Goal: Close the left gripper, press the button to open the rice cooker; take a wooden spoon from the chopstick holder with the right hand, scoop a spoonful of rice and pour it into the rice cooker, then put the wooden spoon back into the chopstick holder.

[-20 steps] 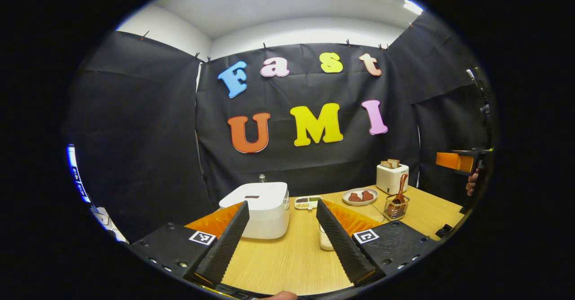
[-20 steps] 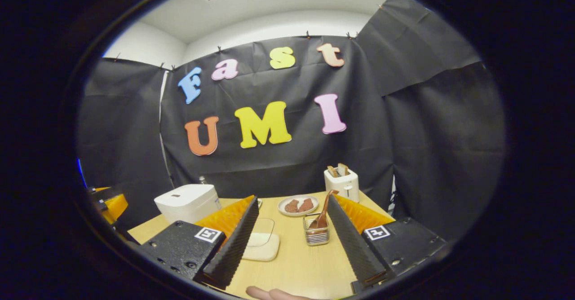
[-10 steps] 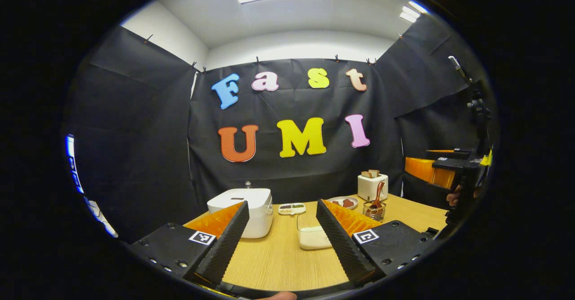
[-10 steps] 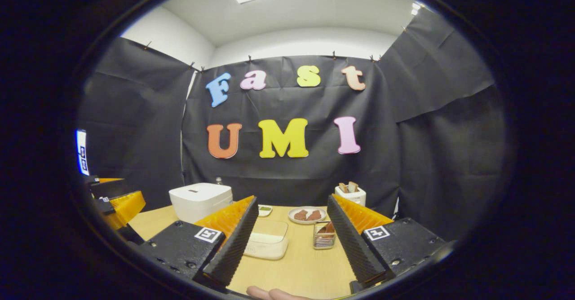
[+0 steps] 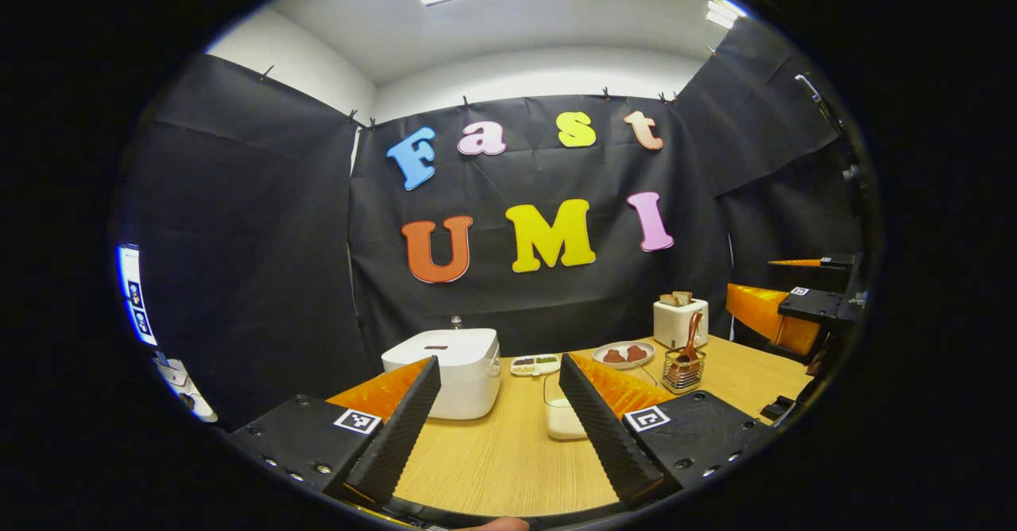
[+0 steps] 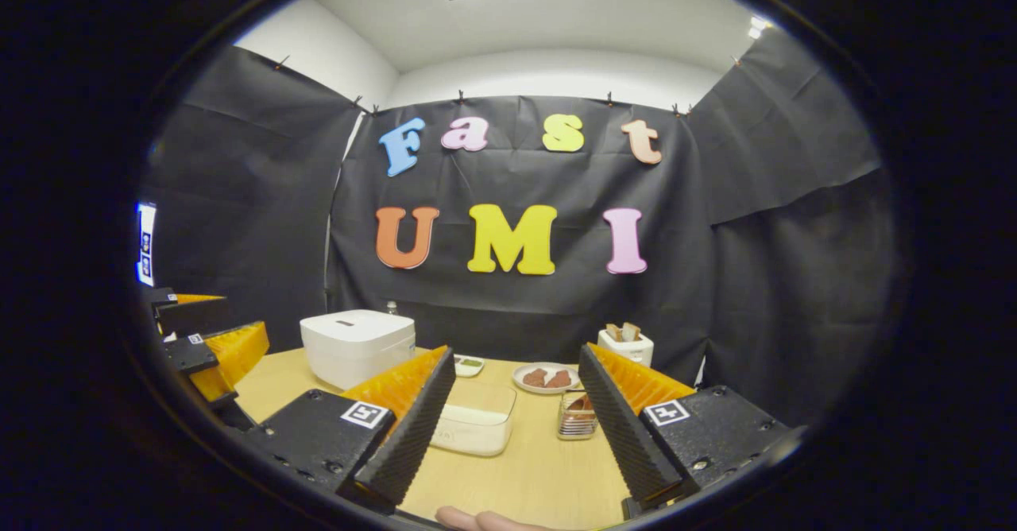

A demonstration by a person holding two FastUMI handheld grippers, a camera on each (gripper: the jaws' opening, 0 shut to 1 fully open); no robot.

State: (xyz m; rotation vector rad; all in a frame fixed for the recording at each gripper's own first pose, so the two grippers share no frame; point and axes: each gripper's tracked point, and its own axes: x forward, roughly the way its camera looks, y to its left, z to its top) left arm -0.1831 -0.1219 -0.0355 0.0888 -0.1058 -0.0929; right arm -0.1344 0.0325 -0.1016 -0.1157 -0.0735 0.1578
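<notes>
While both grippers are held above the near edge of the wooden table [image 5: 508, 467], the task's things are seen laid out beyond them. Farthest left, the white rice cooker [image 5: 446, 360] stands with its lid down; a dark mark is seen on the lid, but whether that is the button cannot be told. A firm, square press with stiff fingertips is judged to be needed, since the cooker looks light enough to slide on smooth wood. The left gripper [image 5: 499, 416] is held with its jaws spread wide, nothing between them. At the middle, a clear container of rice [image 6: 477, 428] rests on the table; it is judged light and liable to skid when scooped. Further right, the wire chopstick holder [image 5: 684, 370] is seen, with the wooden spoon [image 5: 690, 342] leaning upright in it, bowl down, handle up. The spoon is judged rigid, light and somewhat slick, best pinched across the upper handle, clear of the wire rim. The right gripper [image 6: 516, 416] likewise has its jaws spread, empty. Lid shut and spoon in the holder would fit either end of the task.
</notes>
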